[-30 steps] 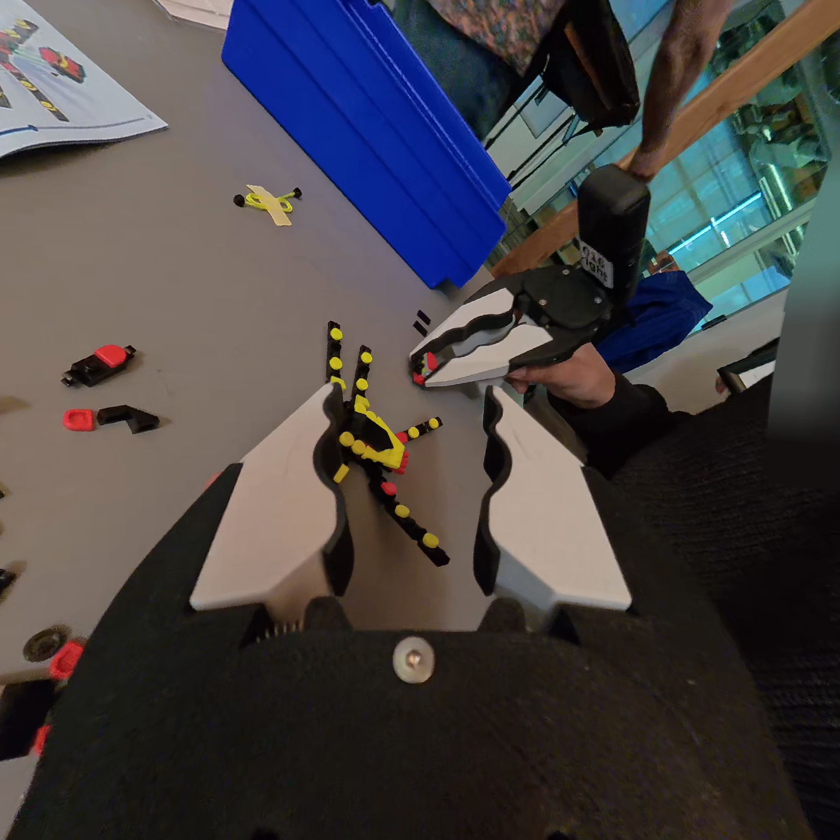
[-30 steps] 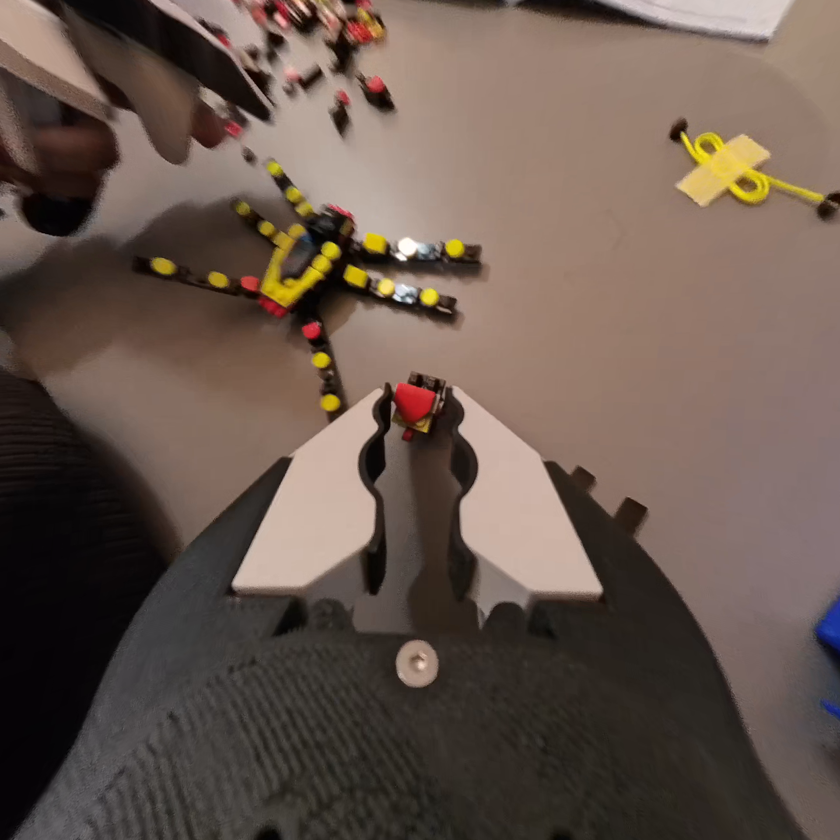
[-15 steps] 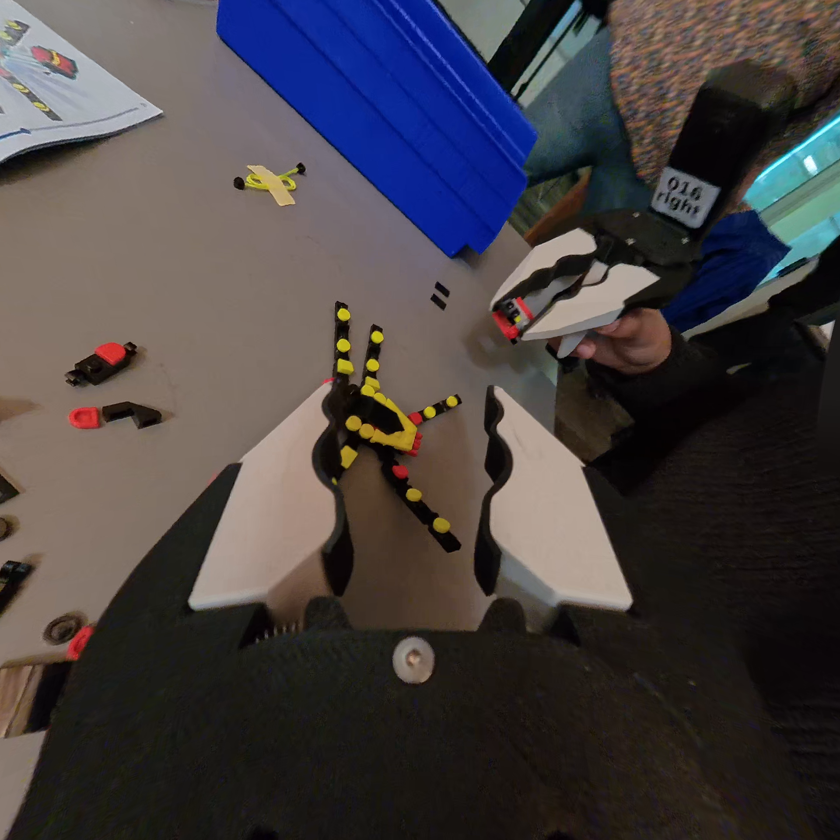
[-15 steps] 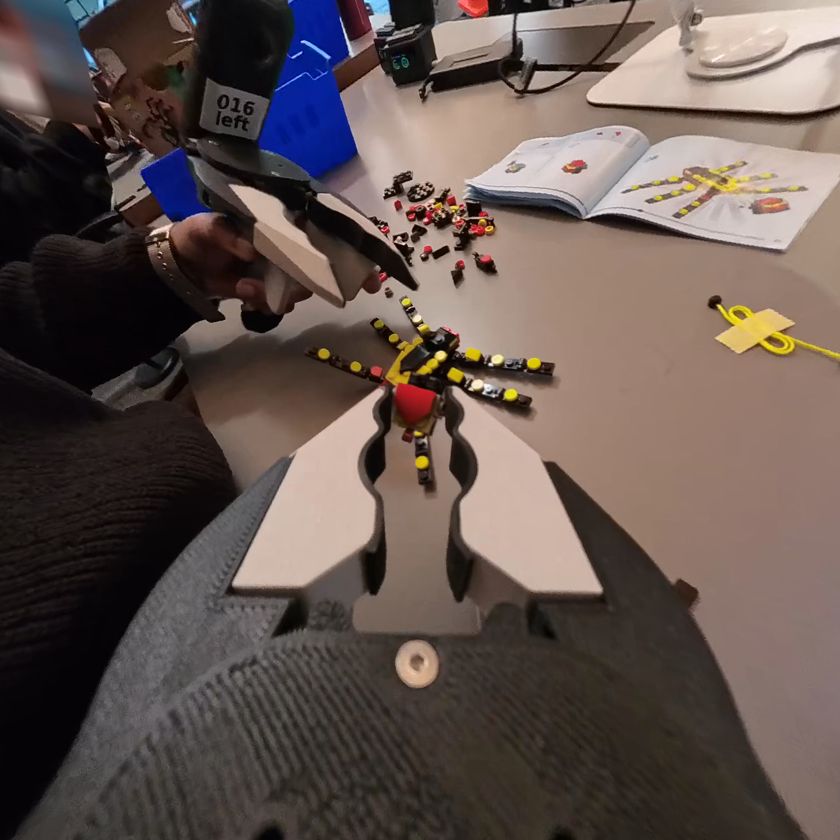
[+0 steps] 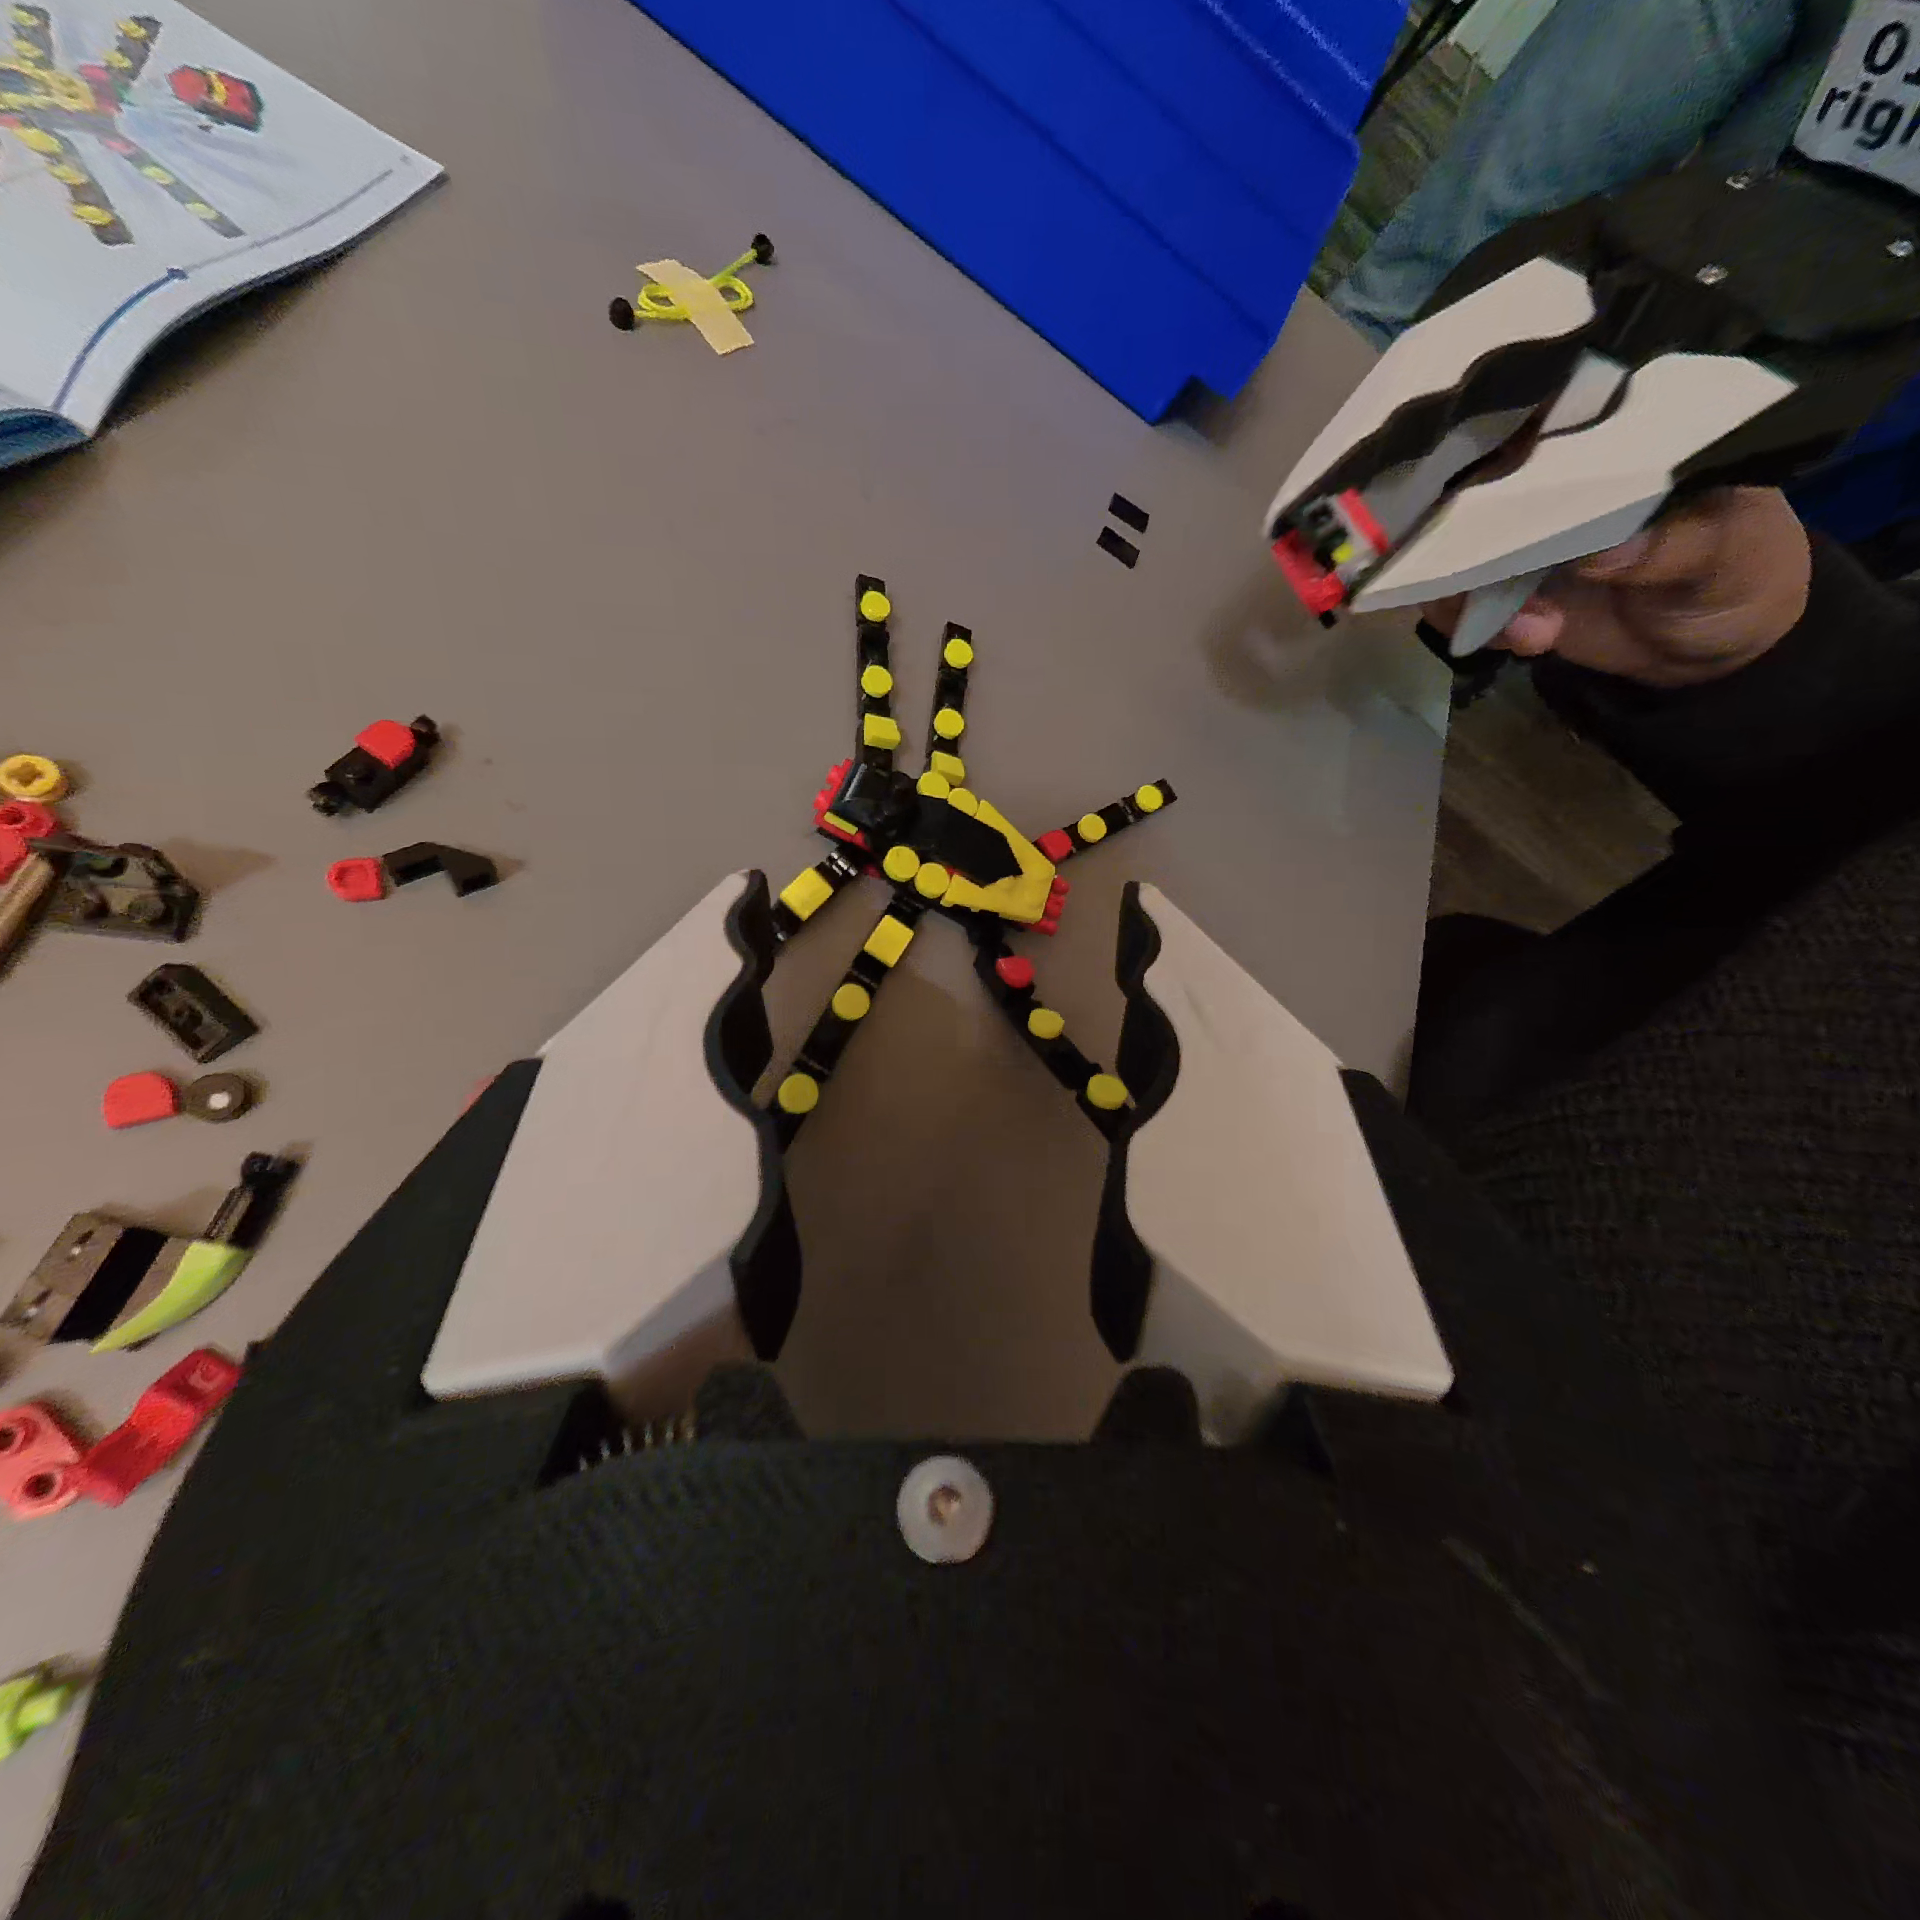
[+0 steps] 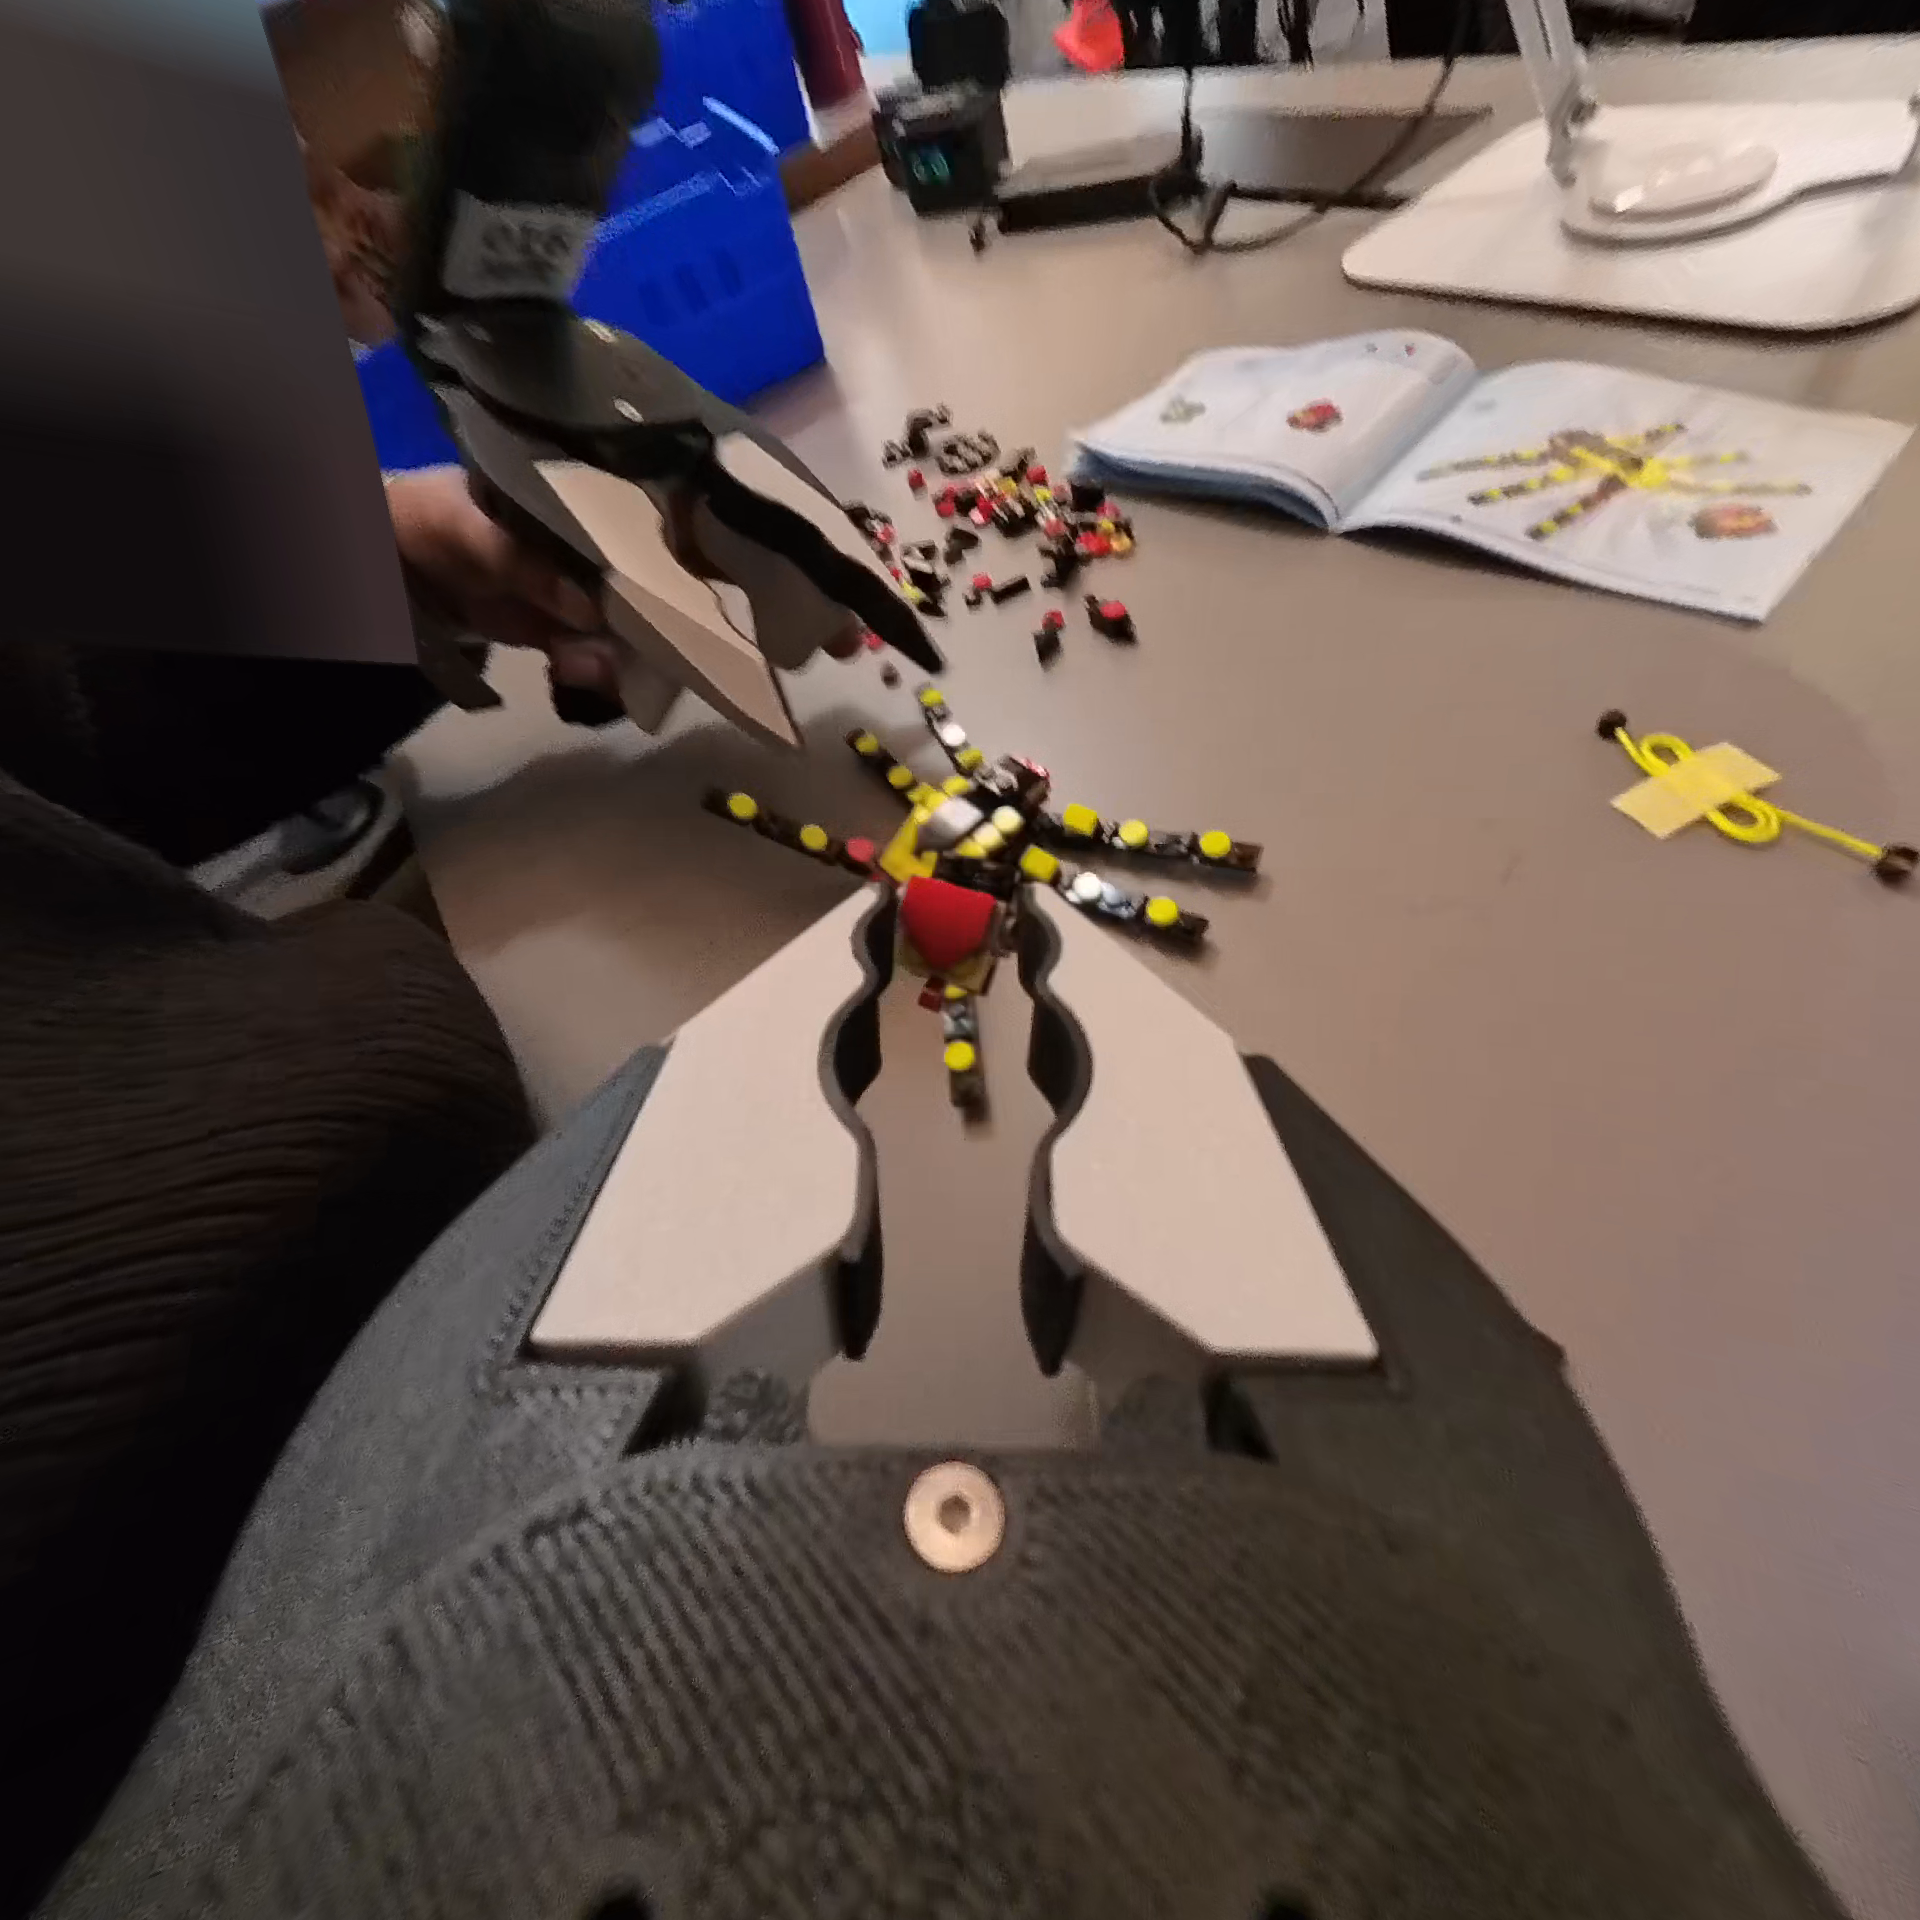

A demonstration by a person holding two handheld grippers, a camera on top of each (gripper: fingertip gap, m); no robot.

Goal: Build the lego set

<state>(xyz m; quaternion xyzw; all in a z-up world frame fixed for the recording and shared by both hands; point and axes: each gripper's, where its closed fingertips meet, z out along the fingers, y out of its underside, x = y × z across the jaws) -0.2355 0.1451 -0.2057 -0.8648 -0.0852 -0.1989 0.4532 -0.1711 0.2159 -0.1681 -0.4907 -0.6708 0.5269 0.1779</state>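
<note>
Black-and-yellow lego spider point(image 5: 940, 847) lies flat on the grey table point(image 5: 468, 540). Left gripper point(image 5: 940, 904) hangs just above it, jaws wide, empty. Right gripper point(image 6: 948, 914), off the spider's side, is clamped on a small red-topped lego piece point(image 6: 943, 925).

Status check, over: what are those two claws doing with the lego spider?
Left gripper open, empty, above spider on table. Right gripper shut on red-topped piece, raised. Path clear.

A white printed label point(image 5: 1865, 94) is showing on the right gripper point(image 5: 1325, 561) handle; another point(image 6: 509, 244), blurred beyond reading, is sitting on the left gripper point(image 6: 862, 675). The open instruction booklet point(image 6: 1558, 473) is showing printed pictures only.
</note>
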